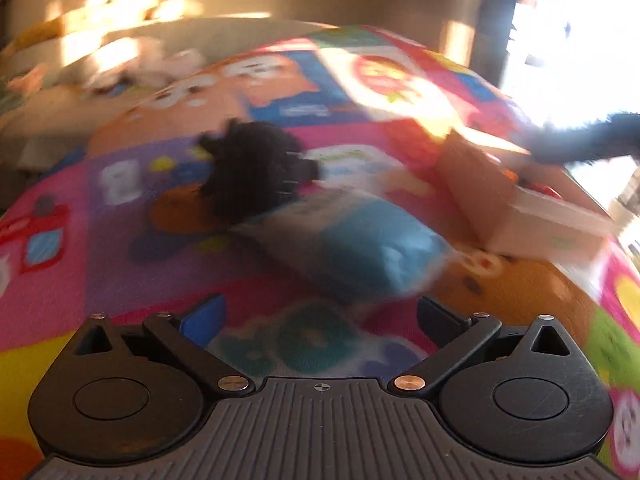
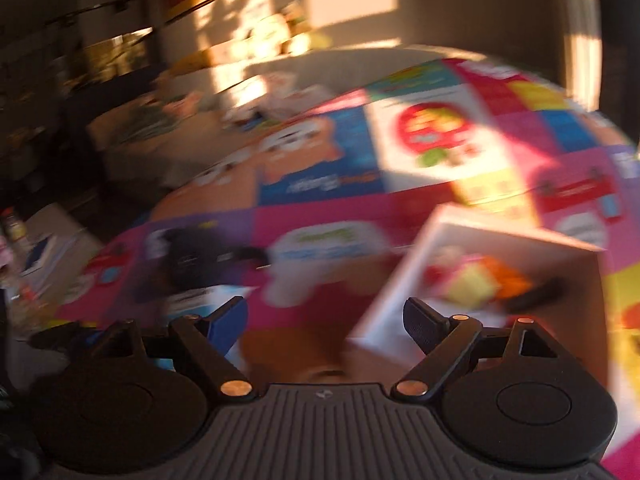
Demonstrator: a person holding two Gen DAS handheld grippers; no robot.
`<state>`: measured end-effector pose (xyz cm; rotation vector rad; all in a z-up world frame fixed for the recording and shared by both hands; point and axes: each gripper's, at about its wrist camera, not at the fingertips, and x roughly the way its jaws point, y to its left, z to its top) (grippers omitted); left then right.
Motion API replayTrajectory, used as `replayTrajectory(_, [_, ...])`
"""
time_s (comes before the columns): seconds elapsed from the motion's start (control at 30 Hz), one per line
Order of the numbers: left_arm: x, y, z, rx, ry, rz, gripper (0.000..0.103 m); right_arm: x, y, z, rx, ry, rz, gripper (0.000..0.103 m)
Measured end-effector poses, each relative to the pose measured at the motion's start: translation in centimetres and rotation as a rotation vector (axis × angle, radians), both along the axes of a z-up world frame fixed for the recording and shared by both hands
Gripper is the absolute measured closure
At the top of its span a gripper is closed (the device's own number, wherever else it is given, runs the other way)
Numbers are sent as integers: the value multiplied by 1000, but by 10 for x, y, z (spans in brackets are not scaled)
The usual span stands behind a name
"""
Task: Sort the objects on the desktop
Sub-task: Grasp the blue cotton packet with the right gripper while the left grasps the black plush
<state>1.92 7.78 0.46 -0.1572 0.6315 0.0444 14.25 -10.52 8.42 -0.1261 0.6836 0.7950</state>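
The left claw (image 1: 318,316) stands released, nothing between its jaws, above a colourful mat (image 1: 120,208). Just beyond it lies a blue packet (image 1: 360,248); a black fuzzy thing (image 1: 252,168) sits behind the packet, touching it or nearly so. A cardboard box (image 1: 520,204) stands right of the packet. The right claw (image 2: 326,322) is also released and empty, by the box's (image 2: 400,300) near corner; inside the box lie blurred yellow, orange and pink items (image 2: 476,276).
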Motion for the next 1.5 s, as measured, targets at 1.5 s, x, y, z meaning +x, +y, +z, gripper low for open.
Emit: replayTrajectory(1.5, [80, 21, 34, 138, -9, 234, 0, -107, -147, -77, 159, -3, -411, 10])
